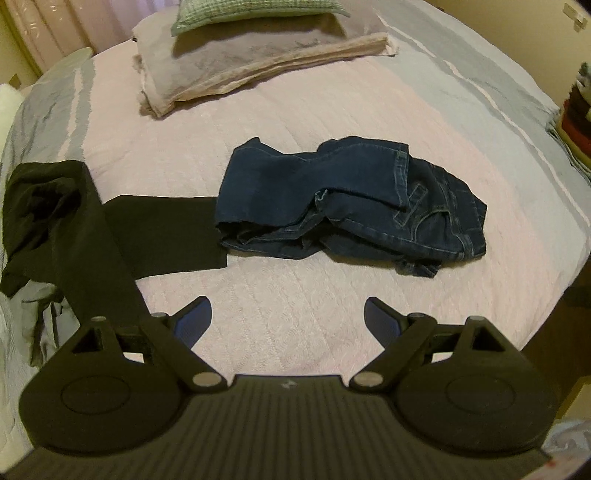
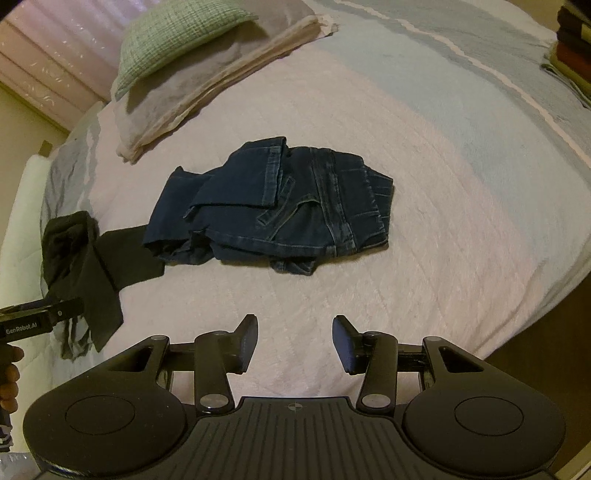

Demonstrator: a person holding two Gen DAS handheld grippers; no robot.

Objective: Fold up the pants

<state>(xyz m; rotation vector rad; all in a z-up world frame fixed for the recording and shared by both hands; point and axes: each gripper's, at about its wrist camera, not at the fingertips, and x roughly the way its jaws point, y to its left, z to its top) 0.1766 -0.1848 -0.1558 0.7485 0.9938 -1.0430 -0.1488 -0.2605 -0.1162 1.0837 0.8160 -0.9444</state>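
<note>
Dark blue jeans [image 1: 347, 206] lie crumpled in a loose heap in the middle of the pink bedspread [image 1: 295, 314], also seen in the right wrist view as jeans [image 2: 273, 214]. My left gripper [image 1: 288, 314] hovers open over bare bedspread, short of the jeans, with nothing between its fingers. My right gripper [image 2: 294, 339] is open too, above the bed's near side and apart from the jeans. A black garment [image 1: 74, 229] lies spread at the left, touching the jeans' left end. The left gripper's body [image 2: 40, 314] shows at the left edge of the right wrist view, held by a hand [image 2: 9, 380].
A folded stack of beige and grey blankets [image 1: 251, 66] with a green checked pillow [image 1: 255, 13] on top sits at the bed's far side. Grey-striped bedding [image 1: 498, 103] runs along the right. Folded textiles [image 2: 572, 48] are piled at the far right. The bed's edge curves close at right.
</note>
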